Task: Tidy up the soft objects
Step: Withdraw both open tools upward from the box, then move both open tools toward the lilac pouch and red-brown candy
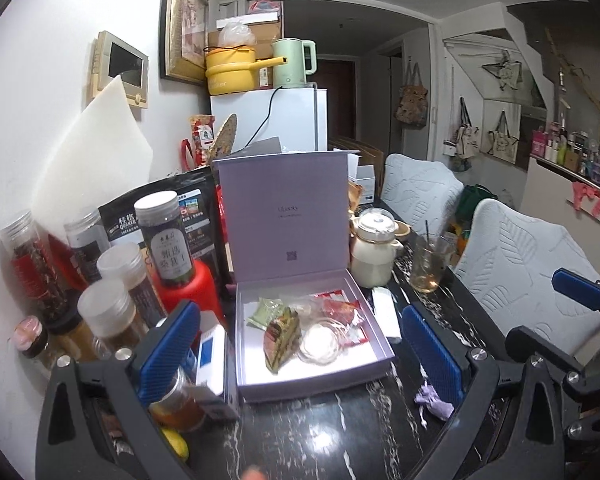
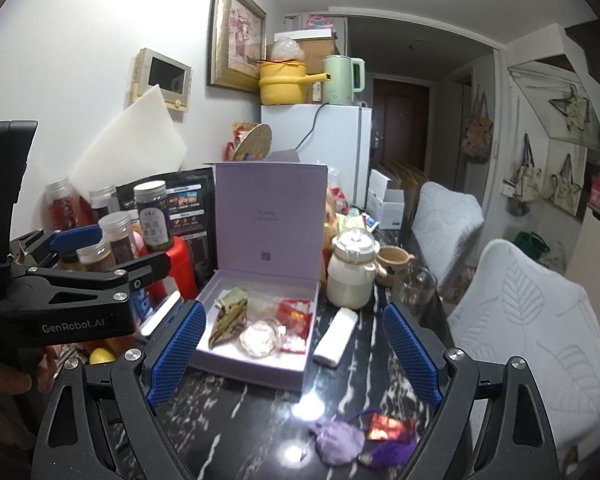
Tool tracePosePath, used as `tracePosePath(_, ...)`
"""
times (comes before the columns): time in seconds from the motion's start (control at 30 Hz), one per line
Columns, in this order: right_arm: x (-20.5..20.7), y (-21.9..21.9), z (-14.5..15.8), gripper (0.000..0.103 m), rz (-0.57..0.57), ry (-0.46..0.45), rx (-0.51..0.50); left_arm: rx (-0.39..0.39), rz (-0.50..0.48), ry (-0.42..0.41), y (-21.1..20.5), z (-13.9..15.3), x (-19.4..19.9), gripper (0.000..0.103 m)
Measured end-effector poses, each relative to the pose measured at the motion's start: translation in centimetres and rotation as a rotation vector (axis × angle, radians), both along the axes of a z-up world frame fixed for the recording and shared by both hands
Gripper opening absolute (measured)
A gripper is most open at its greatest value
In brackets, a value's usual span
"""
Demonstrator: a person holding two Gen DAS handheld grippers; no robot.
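Everywhere, clutter on black marble table [image 2: 236,420].

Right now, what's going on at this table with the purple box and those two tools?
A person holds a tool in each hand over a cluttered dark marble table. Both the left tool and the right tool are open and empty. The lavender box sits open in front with a few packaged snacks and soft items inside. A small purple pouch and a red sachet lie on the table nearby, not yet put away.
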State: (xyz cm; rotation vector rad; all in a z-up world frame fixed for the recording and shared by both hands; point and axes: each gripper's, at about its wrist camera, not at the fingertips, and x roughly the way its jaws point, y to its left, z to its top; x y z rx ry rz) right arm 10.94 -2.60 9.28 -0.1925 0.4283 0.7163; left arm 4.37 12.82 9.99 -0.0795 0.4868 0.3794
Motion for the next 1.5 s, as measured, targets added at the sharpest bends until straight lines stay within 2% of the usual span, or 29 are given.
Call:
tracePosePath(0.3, -3.8, -2.5, -1.8, 0.091, -0.039, 0.032, -0.015, 0.039, -0.047, 0.003, -2.8, -1.6, -2.9, 0.103)
tracePosePath(0.77, -7.0, -6.2, -6.6, 0.091, -0.095, 0.148, -0.021, -0.048, -0.124, 0.062, -5.0, -5.7, -4.5, 0.103)
tracePosePath(1.0, -6.9, -7.7, -9.4, 0.091, -0.117, 0.198, -0.035, -0.087, -0.137, 0.106, -6.0, -8.3, -3.4, 0.103)
tracePosePath(1.17, -6.1, -8.9, -11.5, 0.091, -0.136, 0.233, -0.042, -0.146, -0.154, 0.124, -6.9, -10.4, -1.8, 0.103)
tracePosePath(1.5, -2.0, -11.2, -14.7, 0.091, -0.156, 0.302, -0.040, -0.175, -0.193, 0.175, -9.0, -13.0, 3.0, 0.103)
